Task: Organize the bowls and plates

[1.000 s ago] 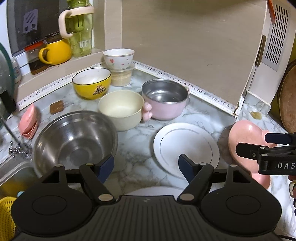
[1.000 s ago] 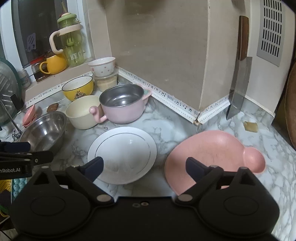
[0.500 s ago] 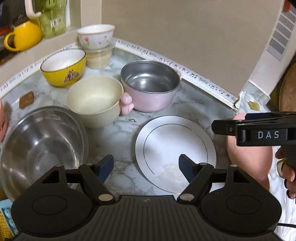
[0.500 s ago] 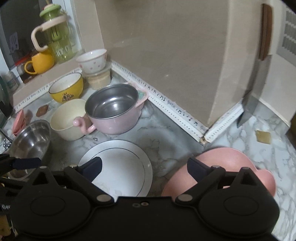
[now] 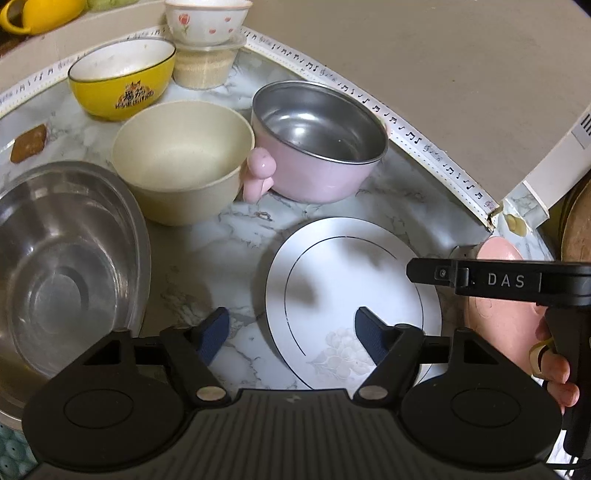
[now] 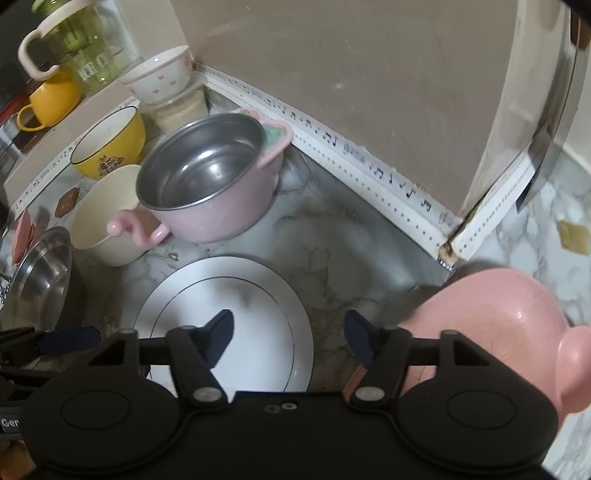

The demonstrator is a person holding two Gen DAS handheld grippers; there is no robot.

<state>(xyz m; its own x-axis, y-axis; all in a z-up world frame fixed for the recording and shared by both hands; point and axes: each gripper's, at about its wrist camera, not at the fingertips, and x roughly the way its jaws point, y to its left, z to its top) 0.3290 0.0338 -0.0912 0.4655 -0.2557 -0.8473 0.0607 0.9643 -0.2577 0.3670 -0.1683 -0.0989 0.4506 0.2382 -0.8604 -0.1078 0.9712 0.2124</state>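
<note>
A white plate [image 5: 351, 291] lies flat on the marble counter; it also shows in the right wrist view [image 6: 236, 314]. My left gripper [image 5: 291, 334] is open and empty, low over the plate's left edge. My right gripper [image 6: 288, 338] is open and empty, over the gap between the white plate and a pink plate [image 6: 495, 317], its right finger at the pink plate's left rim. The right gripper also shows in the left wrist view [image 5: 509, 278]. Behind stand a cream bowl [image 5: 181, 158], a pink steel-lined bowl [image 5: 317, 136], a yellow bowl [image 5: 122, 81] and a large steel bowl [image 5: 62, 266].
A small white flowered bowl [image 5: 203, 18] sits on a plastic tub [image 5: 203, 66] at the back. A yellow mug [image 6: 48, 99] and a green jug [image 6: 81, 48] stand on the ledge. A cleaver [image 6: 554, 122] hangs at the right wall. A wall corner juts out behind the plates.
Both grippers have moved forward and down toward the counter. The left now sits over the white plate's left edge, and the right has closed in on the pink plate's left rim.
</note>
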